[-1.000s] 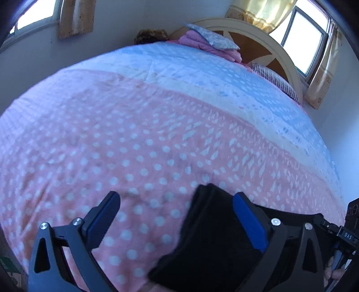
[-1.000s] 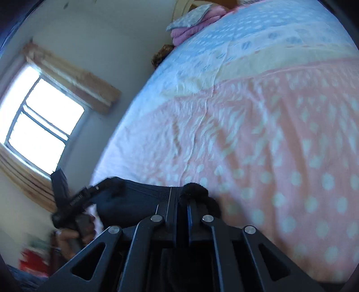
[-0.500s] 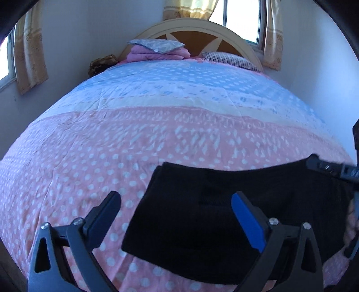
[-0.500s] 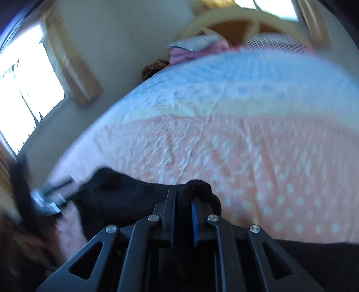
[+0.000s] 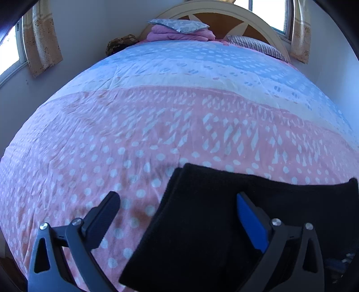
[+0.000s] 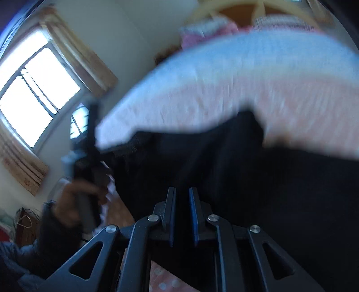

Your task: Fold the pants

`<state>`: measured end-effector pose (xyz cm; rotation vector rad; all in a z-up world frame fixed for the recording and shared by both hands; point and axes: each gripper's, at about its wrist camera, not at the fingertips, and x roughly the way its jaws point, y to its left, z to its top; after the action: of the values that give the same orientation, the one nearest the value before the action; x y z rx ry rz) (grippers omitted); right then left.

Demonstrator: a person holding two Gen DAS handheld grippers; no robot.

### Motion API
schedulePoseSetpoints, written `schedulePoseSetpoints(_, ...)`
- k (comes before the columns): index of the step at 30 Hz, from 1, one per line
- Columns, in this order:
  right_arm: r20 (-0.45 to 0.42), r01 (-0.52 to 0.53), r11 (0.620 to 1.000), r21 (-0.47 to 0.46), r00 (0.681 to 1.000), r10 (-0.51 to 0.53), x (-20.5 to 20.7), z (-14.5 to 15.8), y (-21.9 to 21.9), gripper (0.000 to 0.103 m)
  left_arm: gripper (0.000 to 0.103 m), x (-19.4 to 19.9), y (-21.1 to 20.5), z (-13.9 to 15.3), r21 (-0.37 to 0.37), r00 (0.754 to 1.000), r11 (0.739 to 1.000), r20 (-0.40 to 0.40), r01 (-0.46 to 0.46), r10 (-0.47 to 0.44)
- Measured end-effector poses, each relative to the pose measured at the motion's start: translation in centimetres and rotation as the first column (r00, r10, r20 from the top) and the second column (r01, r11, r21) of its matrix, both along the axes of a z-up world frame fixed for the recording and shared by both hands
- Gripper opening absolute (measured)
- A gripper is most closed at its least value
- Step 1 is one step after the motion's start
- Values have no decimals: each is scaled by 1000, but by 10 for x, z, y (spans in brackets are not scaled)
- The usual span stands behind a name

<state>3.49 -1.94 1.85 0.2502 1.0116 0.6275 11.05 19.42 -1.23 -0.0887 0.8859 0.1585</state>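
The black pants (image 5: 213,215) lie folded flat on the pink dotted bedspread (image 5: 112,139) near the bed's foot. My left gripper (image 5: 177,202) is open and hovers over the pants' left edge, holding nothing. In the blurred right wrist view the pants (image 6: 246,168) spread dark below my right gripper (image 6: 181,193), whose jaws stand a narrow gap apart with nothing seen between them. The left gripper and the hand holding it (image 6: 87,161) show at the left of that view.
The bedspread turns cream, then blue (image 5: 202,58) toward the headboard (image 5: 224,20). Folded pink bedding (image 5: 179,31) and a striped pillow (image 5: 258,47) lie at the head. Curtained windows (image 6: 33,94) stand on the walls. The bed's edge is close below.
My right gripper has let go of the bunched black cloth and pulled back; its jaws now show a small gap. The pants lie flat. My left gripper stayed open and shifted slightly.
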Motion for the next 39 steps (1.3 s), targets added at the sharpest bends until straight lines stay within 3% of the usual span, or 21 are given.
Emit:
schedulePoseSetpoints(2, 64, 27, 997, 66, 997, -31, -2, -10, 0, 13, 103, -13, 5, 15, 3, 998, 1000, 62, 17, -17)
schedulePoseSetpoints(5, 31, 26, 995, 99, 999, -29, 5, -9, -6, 13, 103, -35, 15, 40, 57, 986, 998, 162, 36, -44)
schedulePoseSetpoints(6, 16, 49, 991, 128, 999, -52, 6, -5, -13, 13, 103, -39, 21, 45, 48, 980, 998, 189, 48, -57)
schedulePoseSetpoints(8, 53, 99, 982, 160, 993, -109, 2, 3, -26, 13, 103, -44, 38, 50, -50, 968, 991, 226, 124, -110)
schedulePoseSetpoints(10, 97, 114, 982, 151, 987, -130, -7, 6, -33, 14, 103, -38, 47, 41, -167, 967, 966, 197, 197, -163)
schedulePoseSetpoints(11, 94, 116, 983, 139, 987, -130, -7, 4, -35, 14, 103, -36, 46, 37, -190, 962, 955, 199, 227, -189)
schedulePoseSetpoints(13, 60, 118, 982, 145, 990, -127, -4, -7, -38, 14, 103, -29, 36, 24, -165, 949, 945, 197, 281, -248)
schedulePoseSetpoints(15, 88, 111, 983, 145, 988, -124, -9, -7, -39, 14, 103, -21, 23, 6, -137, 959, 952, 119, 273, -258)
schedulePoseSetpoints(17, 92, 95, 988, 125, 990, -107, -10, -7, -38, 14, 100, -15, 18, -12, -235, 962, 932, 59, 274, -268)
schedulePoseSetpoints(18, 90, 91, 988, 128, 991, -103, -8, -7, -41, 14, 99, -15, 14, -14, -232, 966, 938, 63, 259, -251)
schedulePoseSetpoints(19, 81, 89, 986, 140, 992, -101, -7, -7, -43, 14, 91, -18, 9, -11, -215, 962, 938, 69, 272, -263)
schedulePoseSetpoints(20, 70, 90, 984, 153, 992, -102, -6, -7, -45, 14, 66, -21, 6, -9, -238, 952, 922, 82, 306, -295)
schedulePoseSetpoints(24, 63, 98, 983, 152, 992, -108, -3, -7, -43, 14, 47, -28, 17, -6, -425, 947, 848, 89, 317, -309)
schedulePoseSetpoints(27, 84, 96, 987, 130, 991, -108, 1, -6, -35, 14, 46, -33, 24, -16, -577, 938, 748, 104, 329, -331)
schedulePoseSetpoints(30, 91, 97, 988, 123, 990, -108, 1, -6, -32, 14, 42, -32, 20, -18, -554, 950, 775, 115, 305, -291)
schedulePoseSetpoints(32, 85, 99, 988, 121, 990, -110, 2, -5, -30, 14, 26, -30, 20, -15, -532, 965, 806, 114, 260, -236)
schedulePoseSetpoints(35, 60, 111, 986, 121, 991, -119, -1, 5, -35, 14, 21, -37, 27, 0, -501, 974, 835, 126, 226, -188)
schedulePoseSetpoints(39, 141, 37, 990, 138, 988, -57, -23, 32, -35, 14, 21, -64, 46, 31, -390, 978, 902, 165, 187, -132)
